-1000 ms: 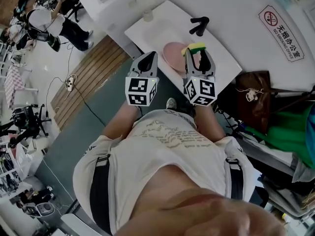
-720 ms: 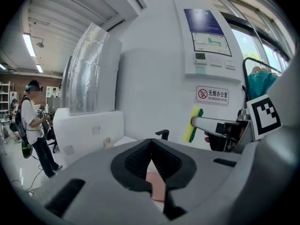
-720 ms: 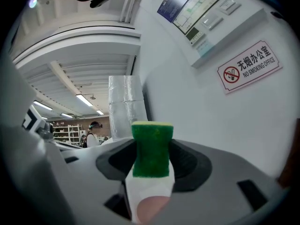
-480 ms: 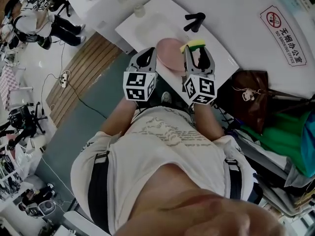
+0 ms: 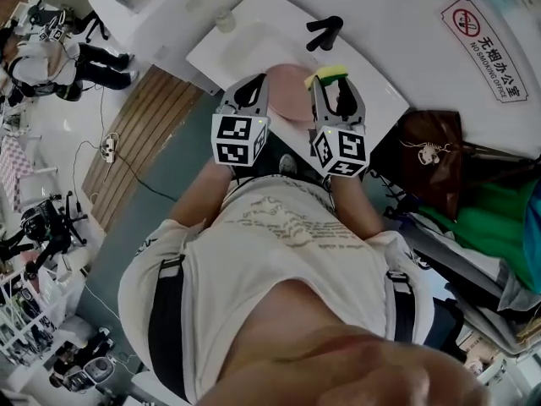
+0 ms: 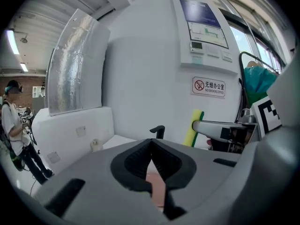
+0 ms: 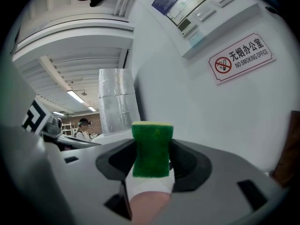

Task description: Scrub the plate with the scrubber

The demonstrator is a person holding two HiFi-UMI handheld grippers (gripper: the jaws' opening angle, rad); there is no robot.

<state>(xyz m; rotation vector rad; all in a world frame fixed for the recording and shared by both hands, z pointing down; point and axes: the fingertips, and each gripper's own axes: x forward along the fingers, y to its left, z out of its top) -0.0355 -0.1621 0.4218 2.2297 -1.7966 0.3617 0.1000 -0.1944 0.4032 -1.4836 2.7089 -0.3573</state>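
Note:
A pink plate (image 5: pixel 292 93) lies on the white counter (image 5: pixel 245 45), just beyond and between my two grippers. My left gripper (image 5: pixel 252 87) is shut with nothing in it, its tips near the plate's left edge. In the left gripper view the jaws (image 6: pixel 151 146) meet, and the plate (image 6: pixel 157 189) shows through the gap below them. My right gripper (image 5: pixel 332 83) is shut on a yellow and green scrubber (image 5: pixel 331 74), held upright at the plate's right side. The scrubber's green face (image 7: pixel 151 149) fills the right gripper view between the pads; the scrubber (image 6: pixel 194 125) also shows in the left gripper view.
A black faucet (image 5: pixel 325 32) stands at the back of the counter, by the white wall. A small pale bottle (image 5: pixel 224 19) sits at the counter's far left. A brown bag (image 5: pixel 431 146) hangs to the right. A person (image 5: pixel 51 53) stands far left on the floor.
Both grippers have moved forward toward the counter, the left one farther. The plate now lies right between their tips. The scrubber stays in the right jaws.

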